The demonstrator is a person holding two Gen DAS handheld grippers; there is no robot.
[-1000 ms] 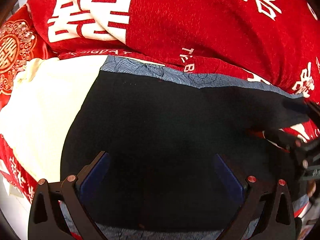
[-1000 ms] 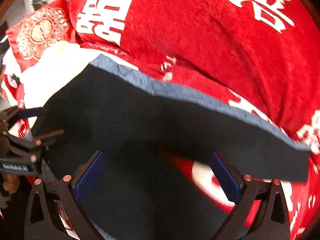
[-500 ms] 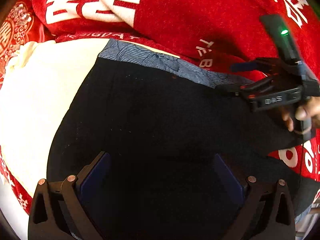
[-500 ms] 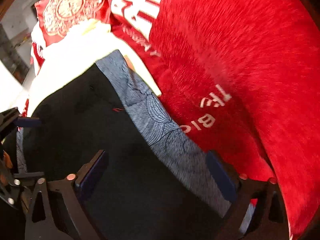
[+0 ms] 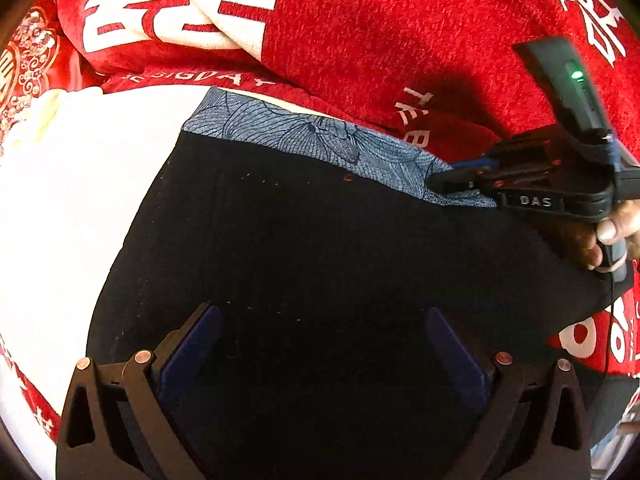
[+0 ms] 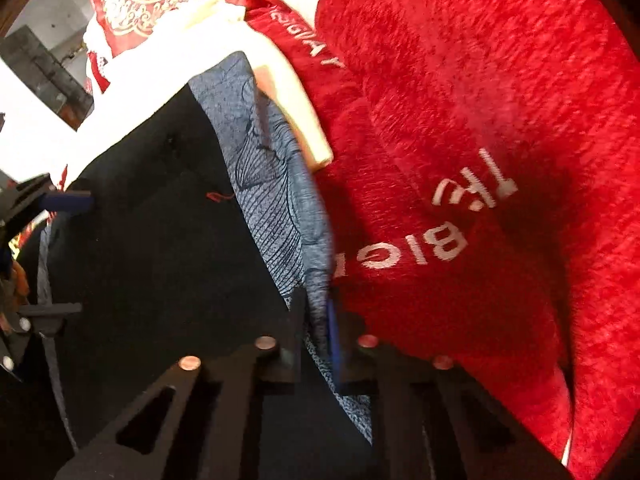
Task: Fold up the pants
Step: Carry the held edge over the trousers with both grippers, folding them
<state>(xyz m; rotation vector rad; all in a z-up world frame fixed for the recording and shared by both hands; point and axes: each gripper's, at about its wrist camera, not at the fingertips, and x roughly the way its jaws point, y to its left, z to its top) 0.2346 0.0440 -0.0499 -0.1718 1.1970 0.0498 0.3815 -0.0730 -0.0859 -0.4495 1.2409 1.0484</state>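
Where the black pants (image 5: 320, 248) lie spread over a red blanket (image 5: 380, 40) and a white cloth (image 5: 80, 200), their blue-grey patterned waistband (image 5: 320, 140) runs along the far edge. Having just closed, the right gripper (image 6: 320, 316) pinches that waistband, while the left gripper (image 5: 320, 344) hangs spread wide over the dark fabric, gripping nothing.

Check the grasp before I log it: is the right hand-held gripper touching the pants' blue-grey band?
Touching. In the right wrist view, the right hand-held gripper, having just closed, pinches the patterned band of the pants between its pads.
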